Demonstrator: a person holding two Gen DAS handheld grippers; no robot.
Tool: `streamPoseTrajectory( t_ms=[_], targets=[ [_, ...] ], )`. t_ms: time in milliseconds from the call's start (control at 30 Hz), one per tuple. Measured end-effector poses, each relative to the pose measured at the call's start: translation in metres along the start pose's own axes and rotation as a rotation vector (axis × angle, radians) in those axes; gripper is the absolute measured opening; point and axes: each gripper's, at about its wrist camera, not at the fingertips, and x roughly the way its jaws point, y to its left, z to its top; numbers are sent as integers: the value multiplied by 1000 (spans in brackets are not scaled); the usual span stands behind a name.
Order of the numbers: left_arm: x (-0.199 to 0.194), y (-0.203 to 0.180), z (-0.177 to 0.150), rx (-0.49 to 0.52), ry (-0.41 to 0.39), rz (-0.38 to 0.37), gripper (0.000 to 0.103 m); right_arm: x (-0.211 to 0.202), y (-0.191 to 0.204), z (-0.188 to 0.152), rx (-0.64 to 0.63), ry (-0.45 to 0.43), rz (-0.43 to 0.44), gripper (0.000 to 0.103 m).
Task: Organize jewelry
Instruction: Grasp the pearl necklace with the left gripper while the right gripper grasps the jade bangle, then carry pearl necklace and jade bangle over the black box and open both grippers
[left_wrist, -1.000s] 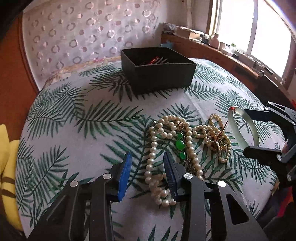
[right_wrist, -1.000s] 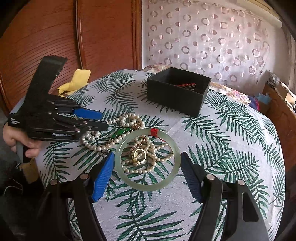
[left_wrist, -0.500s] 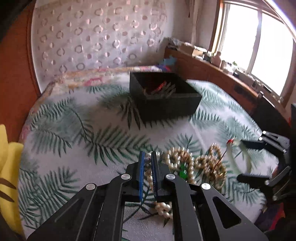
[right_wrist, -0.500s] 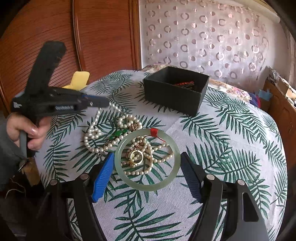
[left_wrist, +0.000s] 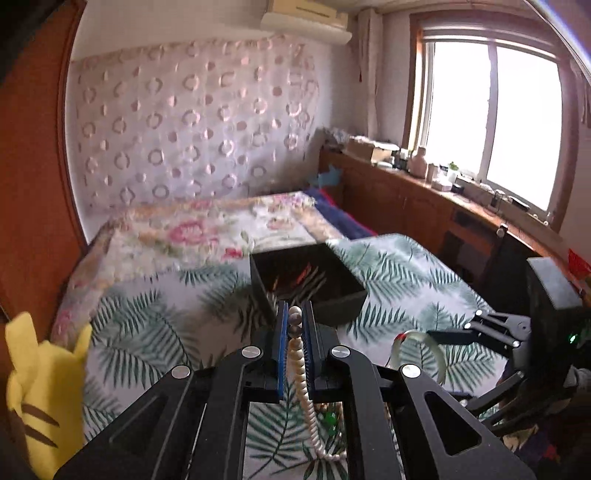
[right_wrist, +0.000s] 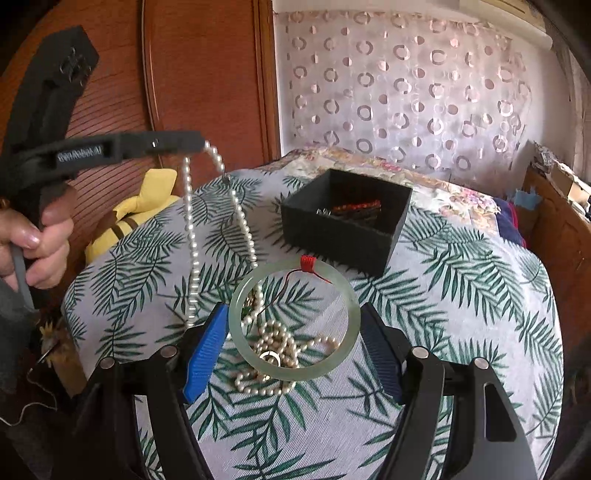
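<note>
Two strands of the pearl necklace (right_wrist: 192, 236) hang from the left gripper (left_wrist: 294, 325), whose blue-padded jaws are pinched tight on the beads high above the leaf-print tablecloth (right_wrist: 461, 295); the strands trail down to the cloth, their lower ends hidden behind the right gripper's near finger. The right gripper (right_wrist: 295, 349) sits low with its jaws spread wide on either side of the pale green jade bangle (right_wrist: 351, 314), not touching it. The bangle, tied with a red thread knot on its far rim, lies on a tangled heap of smaller pearl strands (right_wrist: 273, 354) with a small ring (right_wrist: 269, 357) among them, so the heap crowds the space inside and under the bangle. Beyond the bangle stands the black open box (right_wrist: 343, 236), already holding some red and dark items too small to identify. Left of the box, off the cloth's edge, a yellow plush toy (right_wrist: 136, 218) leans by the wooden panel (right_wrist: 207, 74). Behind the box a floral bedspread (left_wrist: 192, 236) stretches toward the circle-patterned curtain (right_wrist: 406, 92).
</note>
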Motion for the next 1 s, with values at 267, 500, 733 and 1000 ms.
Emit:
streamPoseTrajectory(
  t_ms=[267, 500, 733, 1000],
  targets=[
    [-11, -11, 38, 40, -57, 4, 6, -6, -10, 18, -1, -35, -15, 74],
    [-18, -22, 70, 66, -104, 1, 6, -2, -20, 33, -1, -51, -29, 74],
    [-11, -25, 109, 99, -130, 33, 6, 3, -33, 51, -1, -63, -56, 74],
    [6, -24, 137, 108, -120, 57, 7, 7, -45, 69, 1, -84, -74, 74]
  ],
)
